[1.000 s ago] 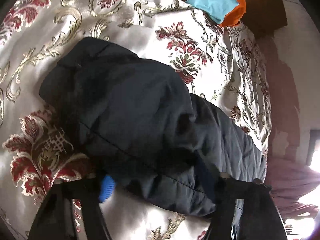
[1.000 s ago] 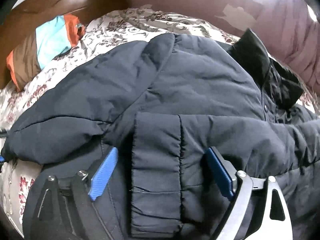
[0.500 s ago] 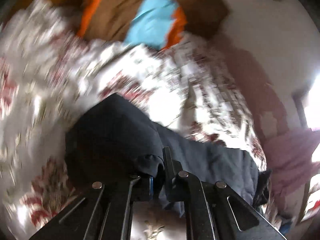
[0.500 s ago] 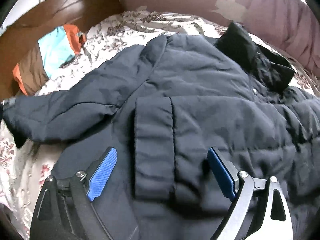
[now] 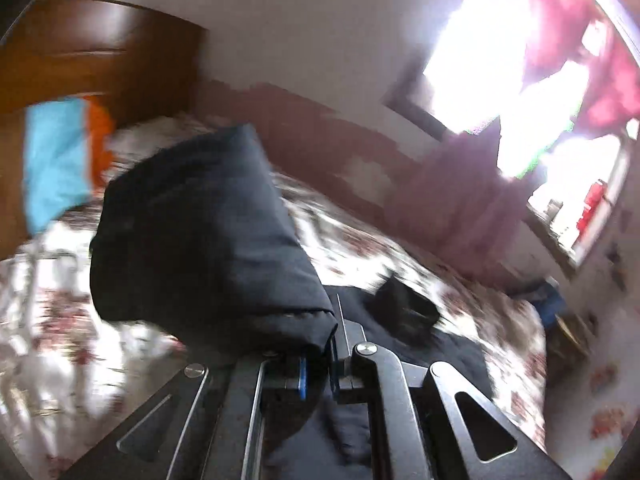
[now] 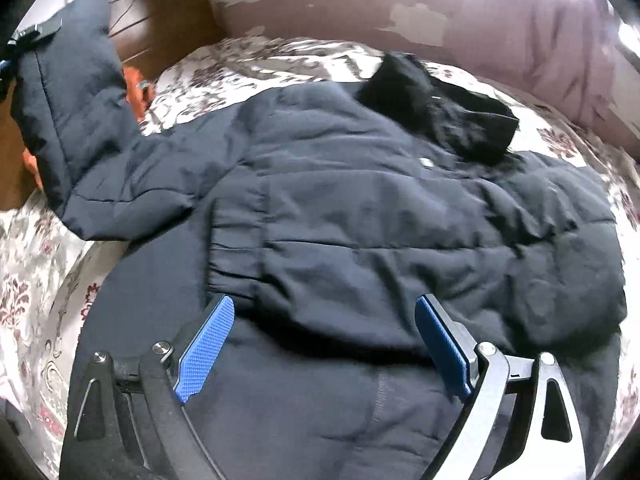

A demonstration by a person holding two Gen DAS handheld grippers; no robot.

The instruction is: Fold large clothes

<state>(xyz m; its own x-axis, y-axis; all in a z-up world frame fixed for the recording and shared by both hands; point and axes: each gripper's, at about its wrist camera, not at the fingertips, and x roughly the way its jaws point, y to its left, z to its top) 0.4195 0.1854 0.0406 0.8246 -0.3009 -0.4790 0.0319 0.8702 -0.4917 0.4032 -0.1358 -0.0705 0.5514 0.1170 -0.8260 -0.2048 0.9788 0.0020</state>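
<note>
Left gripper (image 5: 318, 364) pinching the quilted sleeve (image 5: 208, 232) of a navy padded jacket (image 6: 360, 216); right gripper (image 6: 324, 344), ribbed blue pads spread, above its puffy body.

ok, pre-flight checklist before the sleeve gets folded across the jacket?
1. Left tongs shut on the sleeve cuff: ok.
2. Sleeve lifted clear of the floral bedspread: ok.
3. Jacket body lying flat on the bed, chest free to take the sleeve: ok, some wrinkles.
4. Right tongs open above the jacket's lower part, holding nothing: ok.
5. Black collar out of the fold path: ok.
6. How much cuff fabric sits between the pads: cannot tell, view is blurred.
</note>
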